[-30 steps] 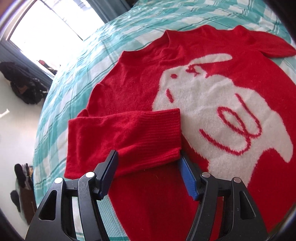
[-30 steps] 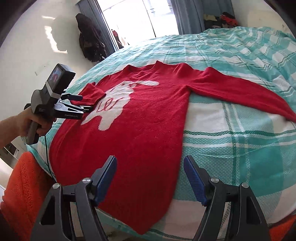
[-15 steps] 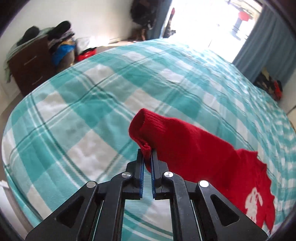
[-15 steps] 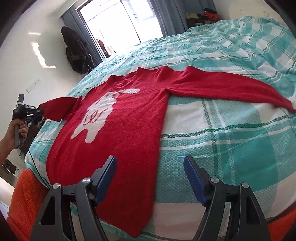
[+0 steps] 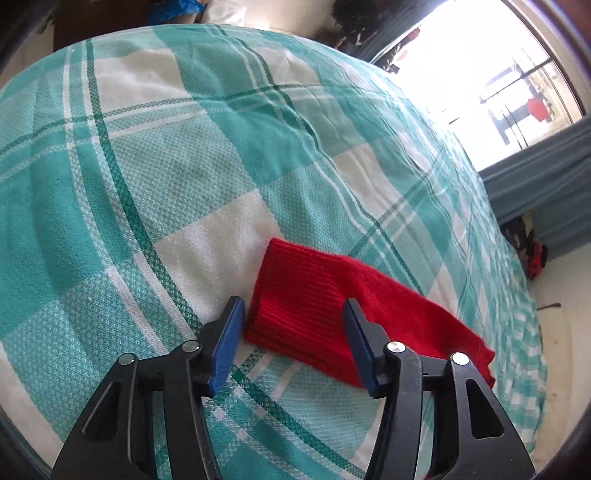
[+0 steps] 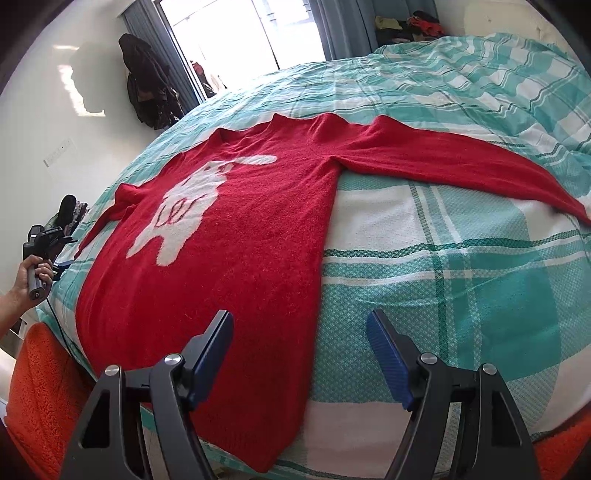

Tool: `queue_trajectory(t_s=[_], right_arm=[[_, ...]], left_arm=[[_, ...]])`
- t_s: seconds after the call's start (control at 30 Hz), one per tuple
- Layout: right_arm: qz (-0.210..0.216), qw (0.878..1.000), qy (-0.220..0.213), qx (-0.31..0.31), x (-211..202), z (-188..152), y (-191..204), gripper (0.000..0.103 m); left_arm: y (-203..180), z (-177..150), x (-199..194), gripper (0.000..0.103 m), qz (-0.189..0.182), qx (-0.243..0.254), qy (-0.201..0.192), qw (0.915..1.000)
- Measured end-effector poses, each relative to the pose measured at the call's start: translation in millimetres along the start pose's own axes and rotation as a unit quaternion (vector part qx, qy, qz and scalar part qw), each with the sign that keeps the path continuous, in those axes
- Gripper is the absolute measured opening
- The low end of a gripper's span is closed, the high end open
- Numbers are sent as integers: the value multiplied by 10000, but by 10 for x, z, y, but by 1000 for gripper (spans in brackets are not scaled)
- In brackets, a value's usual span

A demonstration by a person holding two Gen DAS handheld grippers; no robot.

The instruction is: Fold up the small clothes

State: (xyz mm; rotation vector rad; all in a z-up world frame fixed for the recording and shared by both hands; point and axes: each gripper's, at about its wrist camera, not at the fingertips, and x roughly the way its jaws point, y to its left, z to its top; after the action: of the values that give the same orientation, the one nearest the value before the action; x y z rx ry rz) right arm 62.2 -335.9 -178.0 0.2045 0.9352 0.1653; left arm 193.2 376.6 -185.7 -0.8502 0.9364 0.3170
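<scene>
A red sweater (image 6: 236, 236) with a white rabbit figure lies spread flat on the bed, both sleeves stretched out sideways. In the left wrist view its ribbed sleeve cuff (image 5: 306, 299) lies flat on the bedspread, just ahead of my left gripper (image 5: 293, 314), which is open and empty with a finger on either side of the cuff. My right gripper (image 6: 300, 332) is open and empty, hovering over the sweater's lower right edge near the hem. The left gripper also shows in the right wrist view (image 6: 64, 240), held by a hand at the bed's left edge.
The bed is covered by a teal and white checked bedspread (image 6: 461, 258). An orange fuzzy blanket (image 6: 40, 398) hangs at the near edge. Dark clothes hang by the window (image 6: 147, 88), with more clothes piled at the far wall (image 6: 410, 26).
The left gripper pulled the folded sleeve out sideways off the sweater's body, laid the cuff flat on the bedspread and opened. The right gripper stayed open over the hem.
</scene>
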Motion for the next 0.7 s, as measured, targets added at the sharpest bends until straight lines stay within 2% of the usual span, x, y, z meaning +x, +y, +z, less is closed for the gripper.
queue_trajectory(t_s=[0.03,0.07,0.1,0.17,0.3,0.47,0.6,0.67,0.7], right_arm=[[-25,10000,16,-18,13,0,8,74],[-48,10000,29,-35,24,1,15,74],[-64,10000,36,-43,32,1,17,74],[-76,10000,41,-40,37,8,16,74],[-71,10000,13,-26,23,7,6,74],[-72,10000,48,-15,76,16,-6,74],[-79,10000,41,-16,85,17,-7,74],[-82,10000,41,-14,81,10,-10,74],[-87,10000,42,-6,77,8,-15,74]], left_arm=[[-53,1,64,8,74,133,96,9998],[-107,1,109,6,131,258,211,9994],[-171,7,88,5,289,397,173,9986],[-306,79,-66,5,360,678,-10,9971],[-327,381,-503,5,507,741,-508,9947],[-202,504,-501,5,1028,729,-360,9914],[-62,339,-87,6,1808,827,180,9799],[46,239,24,9,1917,647,312,9788],[65,208,2,14,1890,587,242,9799]])
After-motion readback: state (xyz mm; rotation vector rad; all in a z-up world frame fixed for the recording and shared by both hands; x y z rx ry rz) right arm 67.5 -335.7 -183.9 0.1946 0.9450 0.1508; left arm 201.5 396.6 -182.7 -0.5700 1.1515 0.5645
